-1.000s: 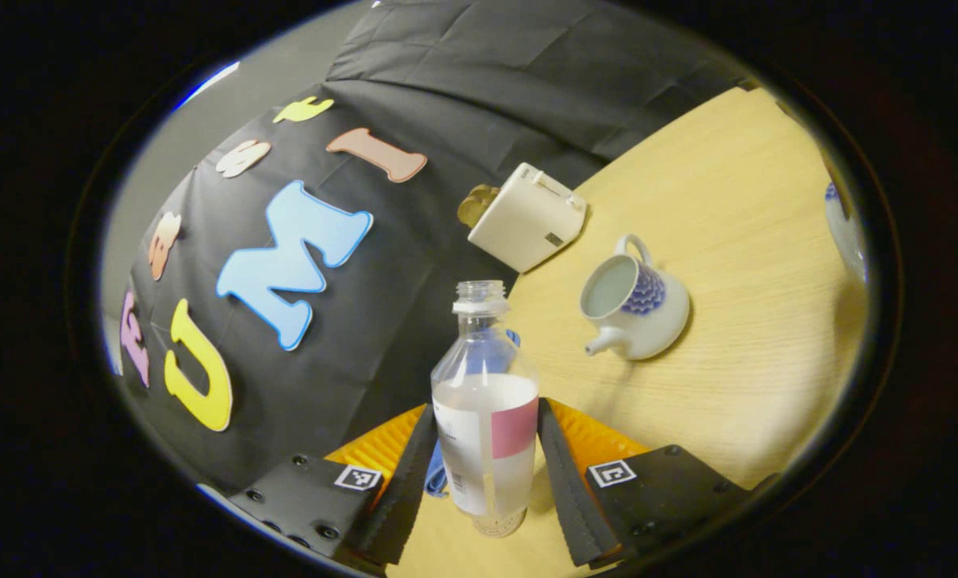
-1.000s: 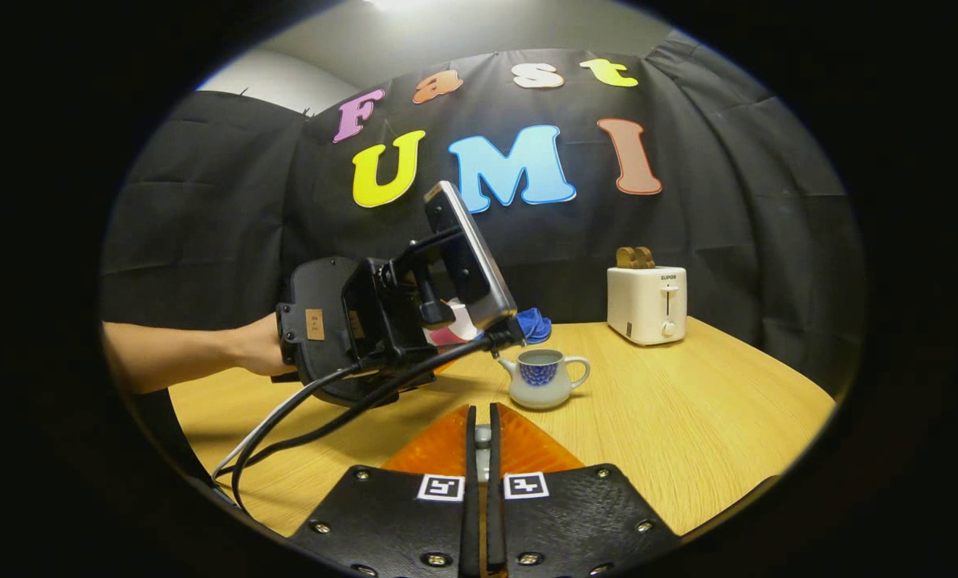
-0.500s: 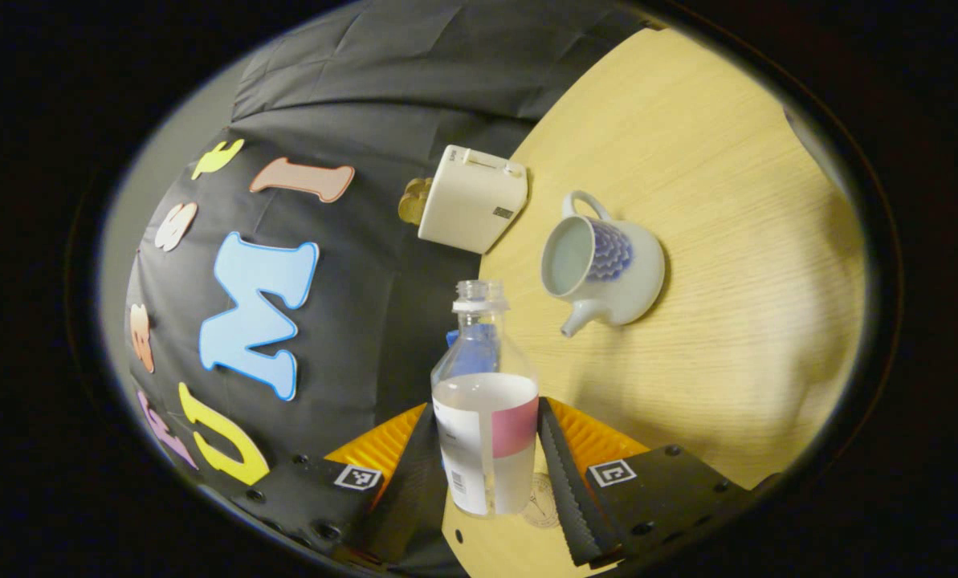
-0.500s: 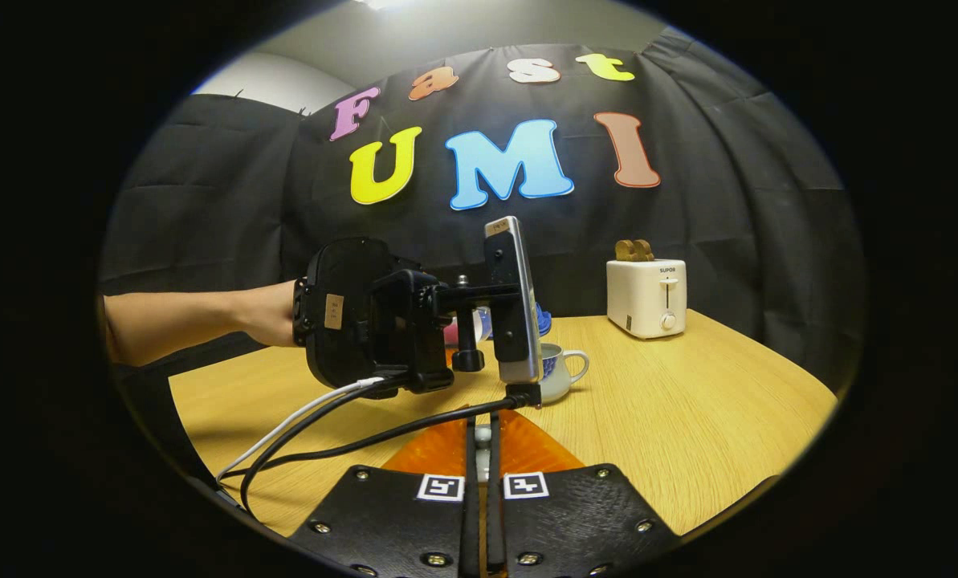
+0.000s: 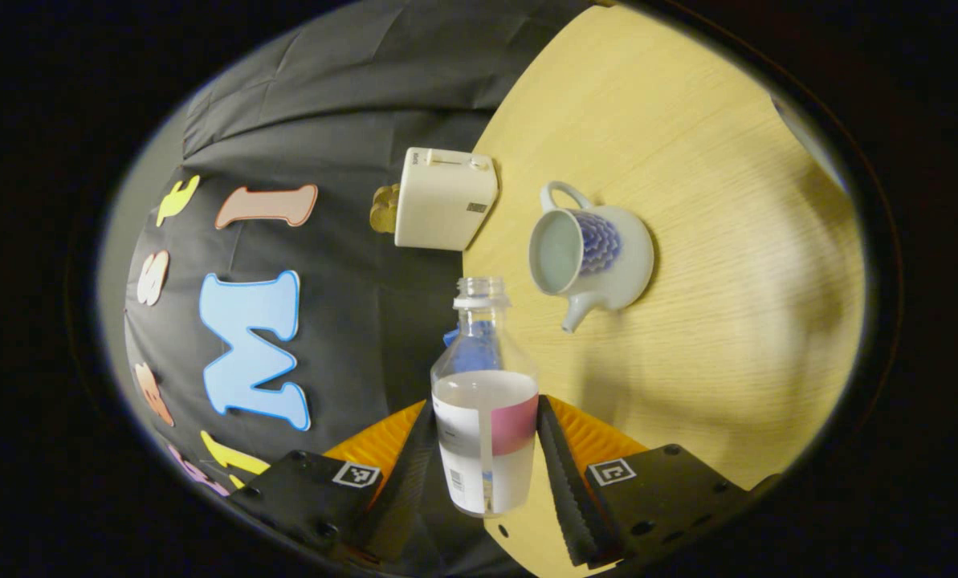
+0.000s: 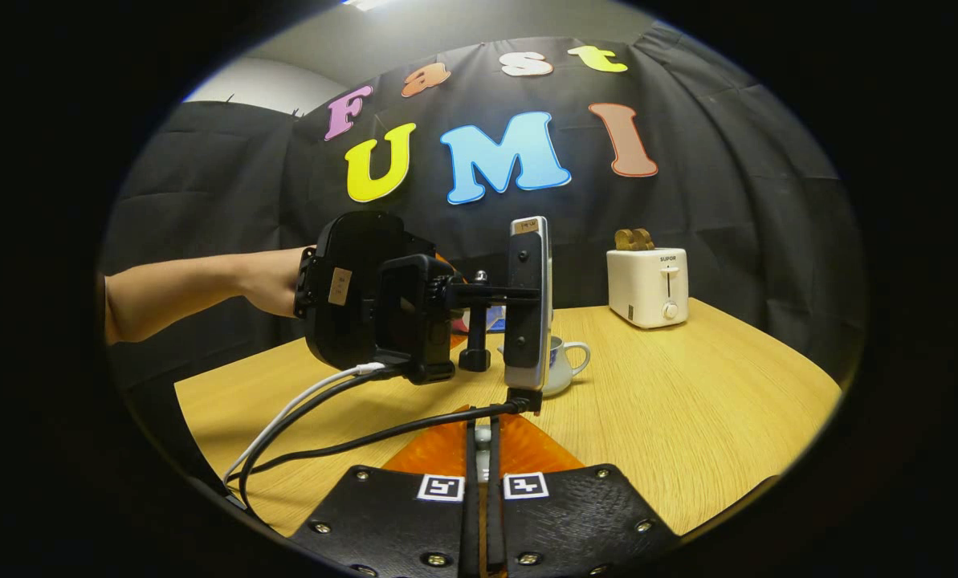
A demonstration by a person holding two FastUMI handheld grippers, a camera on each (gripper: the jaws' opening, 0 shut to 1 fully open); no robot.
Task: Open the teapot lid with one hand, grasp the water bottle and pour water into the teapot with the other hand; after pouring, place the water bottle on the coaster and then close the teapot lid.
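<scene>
My left fingers [image 5: 487, 474] grip the bottle [image 5: 485, 401] by its body, cap off, about half full. Over the last second the view has rolled: the counter [image 5: 727, 321] now stands nearly vertical and the pot [image 5: 589, 255] has climbed to one o'clock of the bottle mouth, closer than before. I read that as the tip toward pouring well begun, though no water runs yet. The pot is open, its mouth facing me, spout toward six.

My right fingers [image 6: 483, 482] are closed on something small and pale that I cannot identify; probably the lid.

In the right gripper view the left gripper [image 6: 414, 301] has risen and now hides most of the pot [image 6: 563, 365]. The toaster [image 5: 445, 197] stands near the pot at eleven o'clock, clear of the pour path. I cannot pick out the coaster.
</scene>
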